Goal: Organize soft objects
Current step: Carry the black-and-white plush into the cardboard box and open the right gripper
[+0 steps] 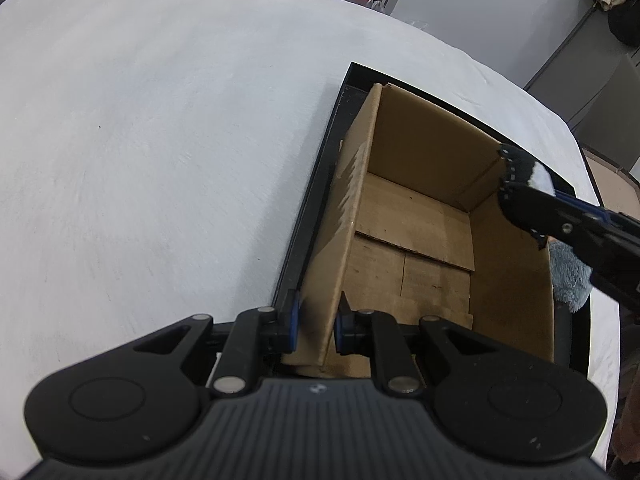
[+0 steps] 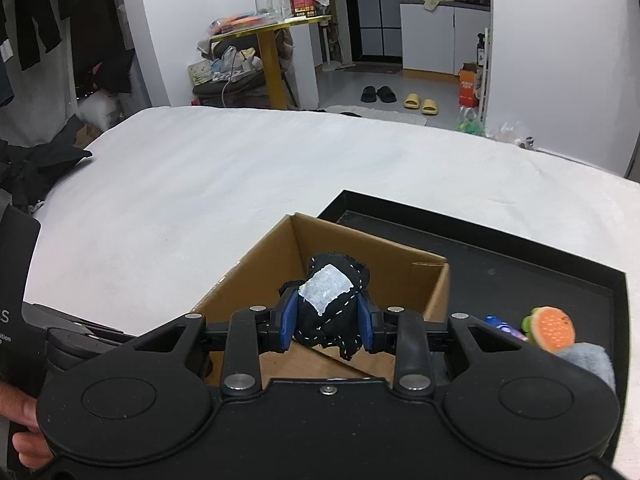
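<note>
An open, empty cardboard box [image 1: 416, 216] stands on a black tray [image 1: 320, 184] on the white bed. My left gripper [image 1: 316, 326] is shut on the box's near left wall. My right gripper [image 2: 326, 318] is shut on a black stitched soft toy [image 2: 332, 300] with a white patch and holds it over the box [image 2: 360, 256]. In the left wrist view the toy [image 1: 520, 184] hangs at the box's right wall. An orange-faced plush [image 2: 554, 326], a purple item [image 2: 502, 325] and a grey-blue fluffy cloth [image 2: 592, 360] lie on the tray to the right.
The white bed surface [image 1: 140, 140] spreads left and beyond the tray [image 2: 520, 252]. Dark clothes [image 2: 36, 160] lie at the bed's left edge. Slippers [image 2: 420, 102] and a yellow table [image 2: 272, 32] stand on the floor beyond. The fluffy cloth [image 1: 570, 276] lies right of the box.
</note>
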`<state>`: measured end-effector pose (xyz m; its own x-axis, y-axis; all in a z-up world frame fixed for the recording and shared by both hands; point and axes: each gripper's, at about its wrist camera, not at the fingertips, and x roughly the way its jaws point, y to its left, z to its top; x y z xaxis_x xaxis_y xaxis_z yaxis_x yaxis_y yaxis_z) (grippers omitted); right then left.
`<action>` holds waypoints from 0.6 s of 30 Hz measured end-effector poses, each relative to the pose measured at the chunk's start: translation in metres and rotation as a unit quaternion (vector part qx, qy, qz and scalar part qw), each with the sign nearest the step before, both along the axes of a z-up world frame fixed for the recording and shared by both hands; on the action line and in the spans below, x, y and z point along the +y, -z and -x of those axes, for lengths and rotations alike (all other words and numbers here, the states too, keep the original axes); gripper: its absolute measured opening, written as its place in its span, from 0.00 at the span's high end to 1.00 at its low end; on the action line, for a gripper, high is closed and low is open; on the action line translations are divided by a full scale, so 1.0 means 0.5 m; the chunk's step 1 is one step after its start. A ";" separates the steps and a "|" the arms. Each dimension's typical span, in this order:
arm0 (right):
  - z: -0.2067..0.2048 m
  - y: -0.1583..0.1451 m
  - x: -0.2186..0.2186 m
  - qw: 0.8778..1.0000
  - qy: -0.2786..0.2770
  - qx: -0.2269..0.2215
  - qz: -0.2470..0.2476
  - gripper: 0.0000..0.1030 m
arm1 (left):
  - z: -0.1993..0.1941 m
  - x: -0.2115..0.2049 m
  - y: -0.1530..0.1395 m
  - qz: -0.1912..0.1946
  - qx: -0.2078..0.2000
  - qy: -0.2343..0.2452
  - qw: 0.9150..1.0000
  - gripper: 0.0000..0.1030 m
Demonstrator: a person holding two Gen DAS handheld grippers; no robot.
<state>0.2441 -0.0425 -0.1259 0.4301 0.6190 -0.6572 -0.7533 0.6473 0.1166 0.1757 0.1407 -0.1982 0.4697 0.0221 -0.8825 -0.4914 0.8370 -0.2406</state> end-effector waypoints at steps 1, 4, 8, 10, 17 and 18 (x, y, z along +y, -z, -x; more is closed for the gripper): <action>0.002 0.001 0.006 1.000 -0.002 0.002 -0.001 0.70 | -0.001 0.001 -0.002 0.001 0.000 0.000 1.000 0.85; 0.002 0.003 0.019 1.000 -0.008 0.004 -0.002 0.69 | -0.002 0.000 -0.002 0.004 0.001 0.006 1.000 0.85; 0.000 0.011 0.036 1.000 -0.016 0.016 -0.010 0.63 | -0.004 0.008 -0.002 0.007 0.003 0.011 1.000 0.85; 0.001 0.013 0.044 0.999 -0.026 0.024 -0.023 0.51 | -0.005 0.012 -0.001 0.011 0.004 0.011 1.000 0.85; 0.000 0.015 0.023 0.999 -0.018 0.031 -0.022 0.48 | -0.008 0.021 -0.003 0.014 0.004 0.012 1.000 0.85; 0.000 0.012 0.015 0.999 -0.013 0.032 -0.023 0.48 | -0.009 0.021 -0.004 0.013 0.005 0.015 1.000 0.85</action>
